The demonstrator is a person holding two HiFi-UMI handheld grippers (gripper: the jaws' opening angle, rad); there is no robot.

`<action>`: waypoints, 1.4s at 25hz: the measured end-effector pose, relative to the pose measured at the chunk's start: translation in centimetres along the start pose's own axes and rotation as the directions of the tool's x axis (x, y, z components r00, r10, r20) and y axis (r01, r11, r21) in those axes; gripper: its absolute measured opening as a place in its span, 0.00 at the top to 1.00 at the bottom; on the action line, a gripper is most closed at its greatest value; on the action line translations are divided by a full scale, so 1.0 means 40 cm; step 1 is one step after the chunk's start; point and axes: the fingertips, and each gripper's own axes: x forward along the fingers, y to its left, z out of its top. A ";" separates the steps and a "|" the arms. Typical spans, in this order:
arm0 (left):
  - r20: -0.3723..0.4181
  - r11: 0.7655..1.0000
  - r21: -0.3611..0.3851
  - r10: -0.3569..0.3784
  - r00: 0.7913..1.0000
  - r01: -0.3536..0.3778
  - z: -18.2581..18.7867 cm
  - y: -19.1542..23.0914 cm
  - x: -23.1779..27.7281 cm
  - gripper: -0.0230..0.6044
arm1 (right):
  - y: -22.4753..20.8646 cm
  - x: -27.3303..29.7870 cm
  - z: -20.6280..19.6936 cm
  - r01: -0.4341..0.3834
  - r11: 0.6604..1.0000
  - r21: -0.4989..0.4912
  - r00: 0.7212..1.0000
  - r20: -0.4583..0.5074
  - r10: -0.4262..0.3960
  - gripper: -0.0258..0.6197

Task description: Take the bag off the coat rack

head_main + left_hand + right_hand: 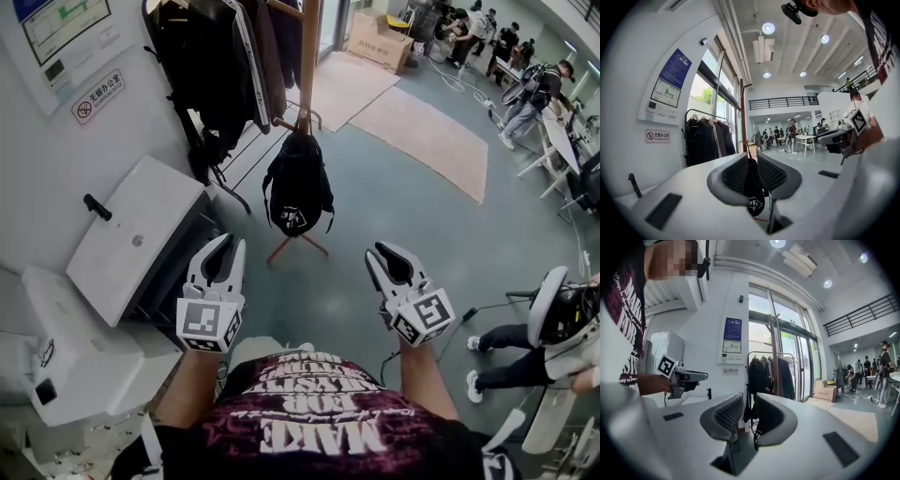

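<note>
Bag [298,183] with illegible white logo [292,218]

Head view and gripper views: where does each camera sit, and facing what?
Head view: on the person's head, looking steeply down at the black backpack hanging on the wooden coat rack; shows the printed shirt, left gripper and right gripper.
Left gripper view: rides the left gripper, facing the backpack through its open jaws; right gripper at right.
Right gripper view: rides the right gripper, facing the rack and dark coats; left gripper at left.
Shared: both gripper views see rack and coats.
</note>
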 end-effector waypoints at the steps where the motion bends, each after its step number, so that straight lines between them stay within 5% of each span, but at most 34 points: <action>1: -0.007 1.000 0.005 0.005 1.000 -0.005 -0.002 0.002 -0.001 0.86 | 0.002 0.004 -0.001 -0.004 1.000 0.002 1.000 -0.001 0.004 0.82; 13: -0.032 0.999 -0.005 0.049 0.998 -0.049 -0.027 0.085 0.013 0.86 | 0.020 0.100 -0.033 -0.041 0.999 0.028 0.999 -0.026 0.042 0.78; 35: -0.019 0.998 0.022 -0.064 0.998 0.065 0.005 0.180 0.342 0.86 | -0.156 0.295 0.009 0.065 0.998 0.024 0.997 -0.030 -0.064 0.77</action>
